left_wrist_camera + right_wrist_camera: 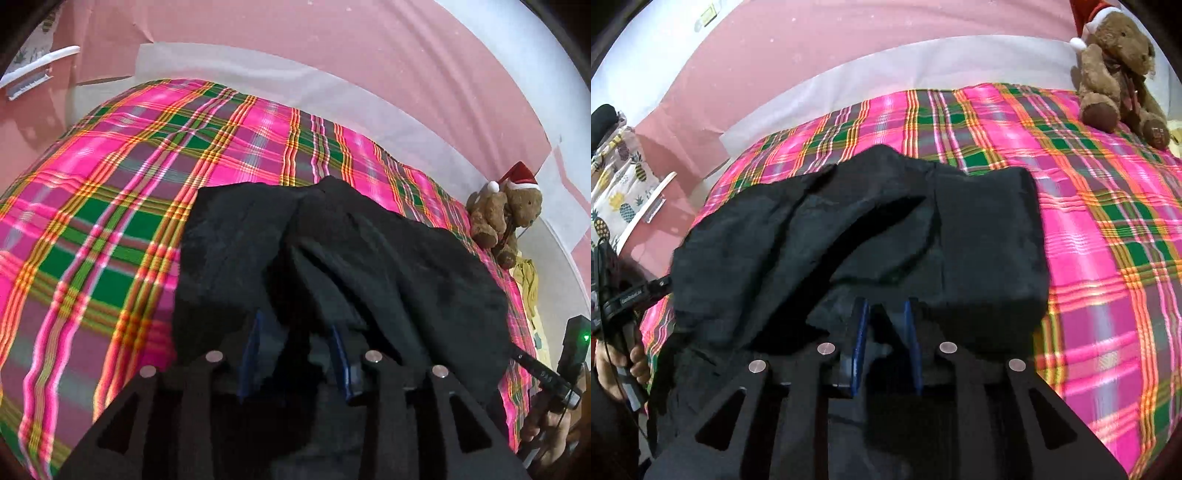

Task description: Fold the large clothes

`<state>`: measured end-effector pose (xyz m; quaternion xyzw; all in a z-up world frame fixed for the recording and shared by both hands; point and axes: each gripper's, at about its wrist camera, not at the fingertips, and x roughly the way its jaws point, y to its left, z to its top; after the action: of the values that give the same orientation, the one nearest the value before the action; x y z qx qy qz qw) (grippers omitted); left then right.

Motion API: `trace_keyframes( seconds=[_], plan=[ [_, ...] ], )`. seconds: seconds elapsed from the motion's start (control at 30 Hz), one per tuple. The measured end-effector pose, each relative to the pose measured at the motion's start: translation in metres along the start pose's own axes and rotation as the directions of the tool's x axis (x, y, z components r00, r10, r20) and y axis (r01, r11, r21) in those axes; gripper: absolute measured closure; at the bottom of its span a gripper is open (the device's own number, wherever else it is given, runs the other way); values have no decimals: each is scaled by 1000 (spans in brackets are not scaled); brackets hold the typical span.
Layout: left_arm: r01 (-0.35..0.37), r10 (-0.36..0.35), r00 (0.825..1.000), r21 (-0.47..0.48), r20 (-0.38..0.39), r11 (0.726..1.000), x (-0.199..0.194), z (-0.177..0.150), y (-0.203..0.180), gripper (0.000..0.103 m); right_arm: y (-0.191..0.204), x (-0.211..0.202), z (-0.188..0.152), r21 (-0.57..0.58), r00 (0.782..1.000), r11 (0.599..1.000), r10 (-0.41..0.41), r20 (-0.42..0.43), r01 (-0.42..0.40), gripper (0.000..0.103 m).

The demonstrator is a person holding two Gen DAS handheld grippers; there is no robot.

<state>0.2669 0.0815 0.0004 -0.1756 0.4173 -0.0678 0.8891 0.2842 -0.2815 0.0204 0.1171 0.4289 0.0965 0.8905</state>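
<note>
A large black garment [369,258] lies rumpled on a bed with a pink and green plaid cover [110,206]. My left gripper [295,332] is shut on the garment's near edge, with black cloth bunched between its blue pads [255,343]. In the right wrist view the same garment [886,221] spreads ahead over the plaid cover [1108,240]. My right gripper [886,325] is shut on its near edge too, with cloth between the blue pads [860,332]. Each gripper shows at the other view's edge, held by a hand.
A brown teddy bear with a Santa hat [506,218] sits at the bed's far right corner; it also shows in the right wrist view [1119,70]. A pink wall [332,55] runs behind the bed. A pineapple-print cloth [617,184] hangs at the left.
</note>
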Motion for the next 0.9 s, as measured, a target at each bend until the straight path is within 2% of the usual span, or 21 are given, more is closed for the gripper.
trace_keyframes(
  seconds=[0.1,0.13,0.17,0.23,0.3,0.4,0.5,0.57,0.67,0.8,0.9],
  plan=[
    [-16,15,999,7,51,1000,-20,2,-2,66,9,-16,8,-6,998,1000,28,56,-28,78],
    [-15,14,997,3,74,1000,-24,6,-4,66,13,-17,12,-11,996,999,41,73,-40,73],
    [-3,3,995,1,96,1000,-28,10,-8,66,18,-16,17,-17,995,998,56,86,-54,68],
    [45,-47,991,22,126,999,-31,20,-23,65,28,-6,26,-34,992,996,82,96,-79,67],
    [98,-109,986,83,128,992,-24,25,-47,60,38,15,29,-39,991,993,113,75,-110,67],
    [158,-167,985,144,51,977,6,21,-72,60,47,54,17,-37,992,991,125,-26,-125,67],
    [122,-123,992,167,-9,978,33,4,-72,60,53,82,-7,-14,983,987,160,-91,-161,69],
    [98,-94,995,148,-33,984,43,-5,-59,60,58,89,-18,-20,980,985,169,-101,-172,73],
    [94,-91,995,109,-36,990,47,-7,-43,60,60,95,-24,-3,979,984,178,-103,-180,77],
    [51,-47,998,157,-30,986,58,-24,-46,60,60,102,-34,-5,982,989,149,-120,-150,84],
    [24,-17,999,170,-42,985,76,-36,-41,59,64,111,-40,-34,987,993,111,-117,-116,85]
  ],
)
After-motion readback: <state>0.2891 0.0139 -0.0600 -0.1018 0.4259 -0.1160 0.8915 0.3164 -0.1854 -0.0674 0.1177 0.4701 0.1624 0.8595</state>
